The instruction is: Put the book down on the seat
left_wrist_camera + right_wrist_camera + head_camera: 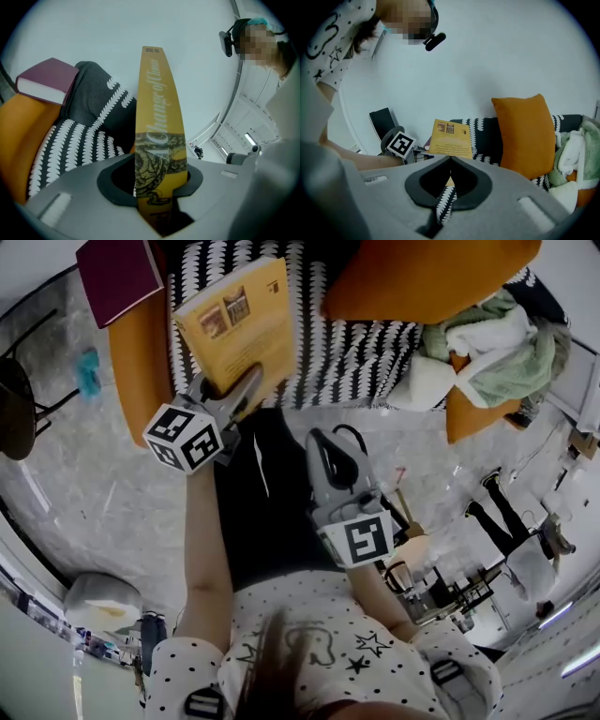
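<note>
Yellow book [239, 320] corner within left gripper [227, 388]

Your head camera looks steeply down past your chest onto the left gripper [230, 390], the right gripper [326, 442] and the seat [375, 343] in front. The left gripper view faces along its jaws, very close to the book [159, 140], with the seat at its left. The right gripper view sits farther back and faces the seat nearly head-on. All three views share the book and the seat; the right gripper view also shows the left gripper.
</note>
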Motion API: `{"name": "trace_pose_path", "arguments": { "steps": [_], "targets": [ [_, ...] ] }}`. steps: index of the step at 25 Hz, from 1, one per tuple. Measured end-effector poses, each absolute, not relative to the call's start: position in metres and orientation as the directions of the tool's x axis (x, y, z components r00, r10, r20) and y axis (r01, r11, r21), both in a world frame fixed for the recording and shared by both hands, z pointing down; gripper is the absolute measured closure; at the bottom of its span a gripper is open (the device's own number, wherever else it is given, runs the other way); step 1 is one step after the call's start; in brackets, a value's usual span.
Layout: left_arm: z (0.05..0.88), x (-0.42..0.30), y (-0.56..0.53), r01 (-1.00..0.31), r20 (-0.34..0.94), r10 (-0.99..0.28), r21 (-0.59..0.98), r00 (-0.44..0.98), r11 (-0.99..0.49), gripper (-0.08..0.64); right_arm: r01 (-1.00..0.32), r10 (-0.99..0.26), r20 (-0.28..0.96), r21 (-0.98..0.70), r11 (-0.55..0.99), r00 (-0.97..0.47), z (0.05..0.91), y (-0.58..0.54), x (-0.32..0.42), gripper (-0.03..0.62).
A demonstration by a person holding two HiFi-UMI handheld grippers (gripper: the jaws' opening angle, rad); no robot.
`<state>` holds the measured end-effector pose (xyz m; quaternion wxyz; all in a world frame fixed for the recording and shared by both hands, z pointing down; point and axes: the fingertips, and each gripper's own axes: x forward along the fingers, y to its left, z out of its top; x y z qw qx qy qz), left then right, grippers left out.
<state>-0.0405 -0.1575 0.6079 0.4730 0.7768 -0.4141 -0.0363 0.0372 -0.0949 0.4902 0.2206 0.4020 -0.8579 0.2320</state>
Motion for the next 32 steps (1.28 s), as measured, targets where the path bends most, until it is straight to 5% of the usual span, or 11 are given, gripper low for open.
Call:
{"name": "trace_pose_path", "arguments": {
  "steps": [32],
  "targets": [
    [0.719,-0.029,-0.161,-0.52,0.336,-0.628,0.844,0.702,-0.13,0.41,-0.852,-0.611,0.63,-0.168,0.496,-0.479,0.524,-0.074,0.058,0.598]
  ]
}}
